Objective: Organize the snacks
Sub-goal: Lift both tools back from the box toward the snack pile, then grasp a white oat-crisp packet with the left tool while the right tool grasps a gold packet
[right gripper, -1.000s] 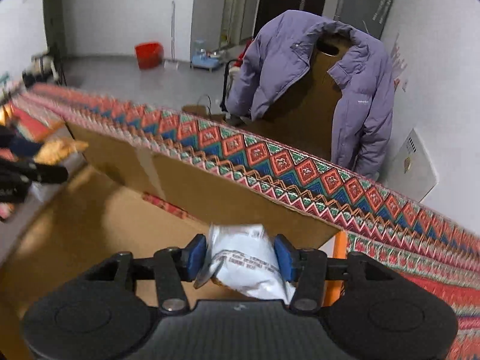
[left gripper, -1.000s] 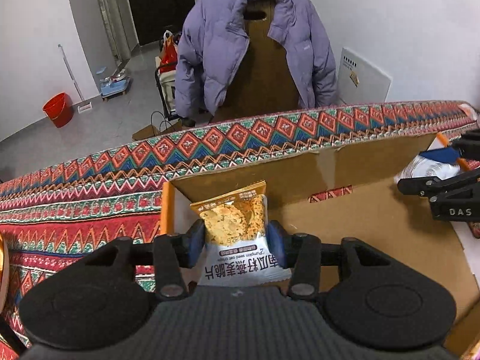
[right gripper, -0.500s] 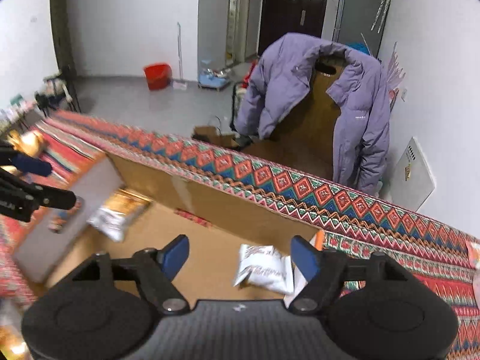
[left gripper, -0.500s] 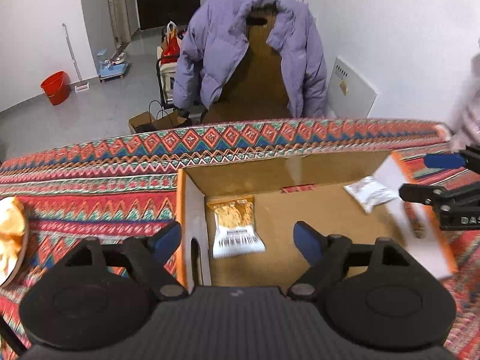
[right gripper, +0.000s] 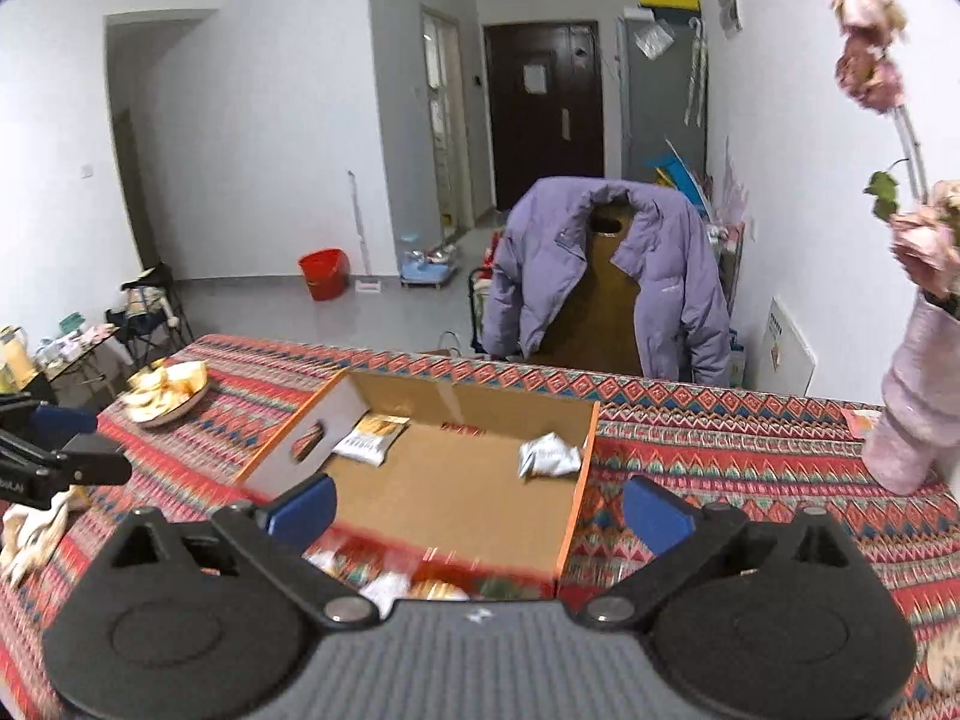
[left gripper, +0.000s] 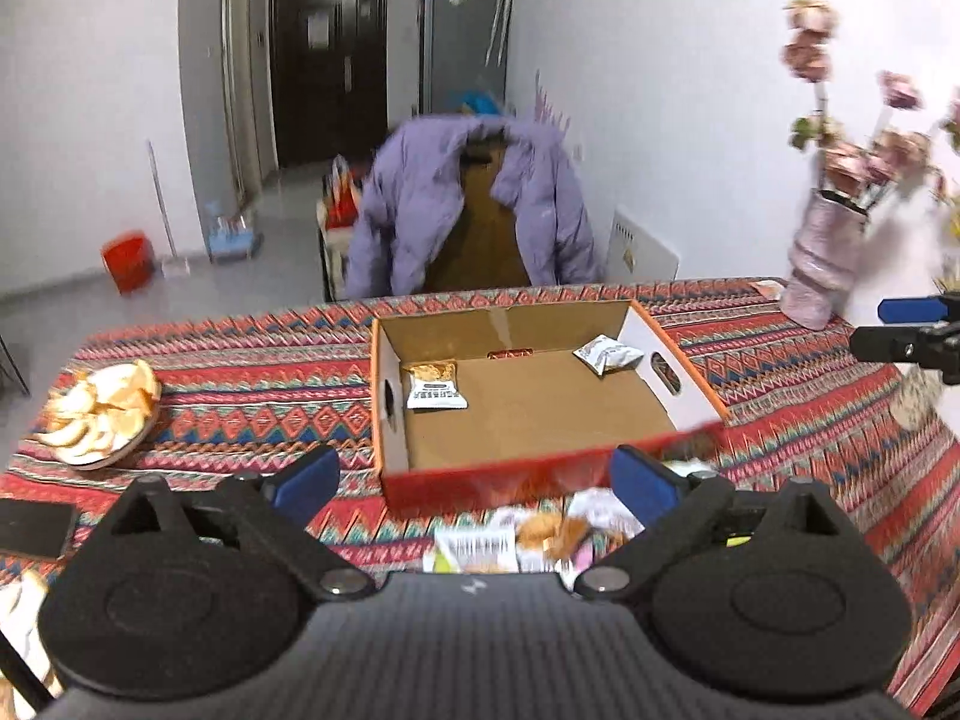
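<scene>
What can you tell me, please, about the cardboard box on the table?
The cardboard box is a shallow open tray, brown inside, with orange edges, white end walls and an oval hand hole in each. It sits flat on the patterned tablecloth. Inside lie two packets: a yellow-topped snack packet by one end, a silver packet near the other.

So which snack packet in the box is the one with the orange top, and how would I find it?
Start at the open cardboard box on the patterned tablecloth. Only two packets lie inside, at opposite ends; go to the end nearest the plate of bread slices. The orange-topped packet lies flat there, with a golden picture above a white lower half, while the other packet is plain silvery white and crumpled.
</scene>
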Demonstrator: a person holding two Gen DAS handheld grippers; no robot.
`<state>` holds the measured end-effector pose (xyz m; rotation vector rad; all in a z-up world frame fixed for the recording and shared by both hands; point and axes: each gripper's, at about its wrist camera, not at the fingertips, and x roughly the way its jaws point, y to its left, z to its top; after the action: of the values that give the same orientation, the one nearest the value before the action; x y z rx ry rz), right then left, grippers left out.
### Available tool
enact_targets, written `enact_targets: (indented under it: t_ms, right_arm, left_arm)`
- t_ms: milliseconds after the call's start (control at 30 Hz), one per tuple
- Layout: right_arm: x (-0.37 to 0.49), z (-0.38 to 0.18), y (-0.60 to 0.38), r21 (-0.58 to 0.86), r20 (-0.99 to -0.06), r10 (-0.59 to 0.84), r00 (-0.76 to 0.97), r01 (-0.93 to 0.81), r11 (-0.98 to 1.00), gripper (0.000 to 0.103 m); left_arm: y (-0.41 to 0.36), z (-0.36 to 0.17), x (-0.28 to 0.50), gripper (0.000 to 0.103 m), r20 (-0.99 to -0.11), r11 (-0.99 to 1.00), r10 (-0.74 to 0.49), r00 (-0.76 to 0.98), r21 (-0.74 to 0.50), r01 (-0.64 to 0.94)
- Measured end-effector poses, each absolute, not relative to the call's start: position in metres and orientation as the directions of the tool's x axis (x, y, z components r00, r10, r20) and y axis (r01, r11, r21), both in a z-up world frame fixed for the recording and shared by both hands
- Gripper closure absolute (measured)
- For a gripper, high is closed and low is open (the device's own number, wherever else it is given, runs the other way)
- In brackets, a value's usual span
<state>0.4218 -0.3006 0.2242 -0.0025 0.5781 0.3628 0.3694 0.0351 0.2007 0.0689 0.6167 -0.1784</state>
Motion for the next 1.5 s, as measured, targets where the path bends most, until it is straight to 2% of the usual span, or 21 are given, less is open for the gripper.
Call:
enact_targets:
  t_ms: [133, 200, 300, 400, 500, 567, 633, 767, 933, 1100, 1233, 1500]
  right_arm:
    - [0.352, 0.208, -0.299, 0.045, -0.48, 0.352, 0.803, -0.378, 0.925, 0.0]
    - [0.319, 0.192, -0.294, 0.031, -0.446, 0.364, 0.818, -0.393, 0.919, 0.0]
    - [0.275, 0.162, -0.285, 0.003, -0.401, 0.361, 0.842, -0.393, 0.92, 0.0]
    - [0.235, 0.135, -0.274, -0.031, -0.385, 0.343, 0.857, -0.384, 0.923, 0.0]
    - [0.199, 0.112, -0.26, -0.091, -0.373, 0.303, 0.877, -0.359, 0.929, 0.0]
    - [0.175, 0.096, -0.253, -0.121, -0.366, 0.27, 0.891, -0.333, 0.935, 0.0]
    - [0.155, 0.079, -0.251, -0.086, -0.369, 0.246, 0.896, -0.296, 0.951, 0.0]
    - [0.135, 0.044, -0.253, 0.079, -0.412, 0.297, 0.862, -0.291, 0.954, 0.0]
    - [0.123, 0.021, -0.249, 0.077, -0.441, 0.283, 0.851, -0.279, 0.957, 0.0]
    - [0.115, 0.022, -0.254, 0.101, -0.408, 0.289, 0.866, -0.272, 0.957, 0.0]
    - [0.123, 0.021, -0.259, 0.11, -0.418, 0.279, 0.865, -0.257, 0.96, 0.0]
    - [0.146, 0.02, -0.275, 0.138, -0.448, 0.275, 0.851, -0.238, 0.961, 0.0]
  left_arm:
    - [0.037, 0.179, 0.295, 0.001, -0.499, 0.982, -0.136, 0.856, 0.046, 0.183]
    - [0.041, 0.163, 0.261, 0.0, -0.465, 0.986, -0.134, 0.875, 0.022, 0.163]
    - [0.043, 0.139, 0.222, 0.0, -0.459, 0.988, -0.132, 0.878, 0.007, 0.152]
    - [0.042, 0.118, 0.182, 0.0, -0.434, 0.999, -0.05, 0.9, -0.001, 0.055]
    - [0.039, 0.097, 0.15, 0.0, -0.448, 0.999, 0.045, 0.893, -0.001, -0.051]
    - [0.037, 0.085, 0.132, 0.0, -0.466, 0.998, 0.062, 0.883, 0.009, -0.065]
    - [0.036, 0.073, 0.119, 0.0, -0.49, 0.998, 0.056, 0.87, 0.006, -0.061]
    - [0.038, 0.053, 0.106, 0.0, -0.525, 0.997, 0.066, 0.849, 0.0, -0.078]
    - [0.041, 0.036, 0.093, 0.0, -0.535, 0.995, 0.086, 0.84, 0.01, -0.096]
    - [0.043, 0.035, 0.089, 0.0, -0.528, 0.994, 0.093, 0.844, 0.004, -0.108]
    - [0.038, 0.038, 0.093, 0.0, -0.52, 0.995, 0.095, 0.849, 0.021, -0.099]
    - [0.004, 0.036, 0.144, 0.0, -0.541, 1.0, 0.015, 0.841, 0.002, -0.017]
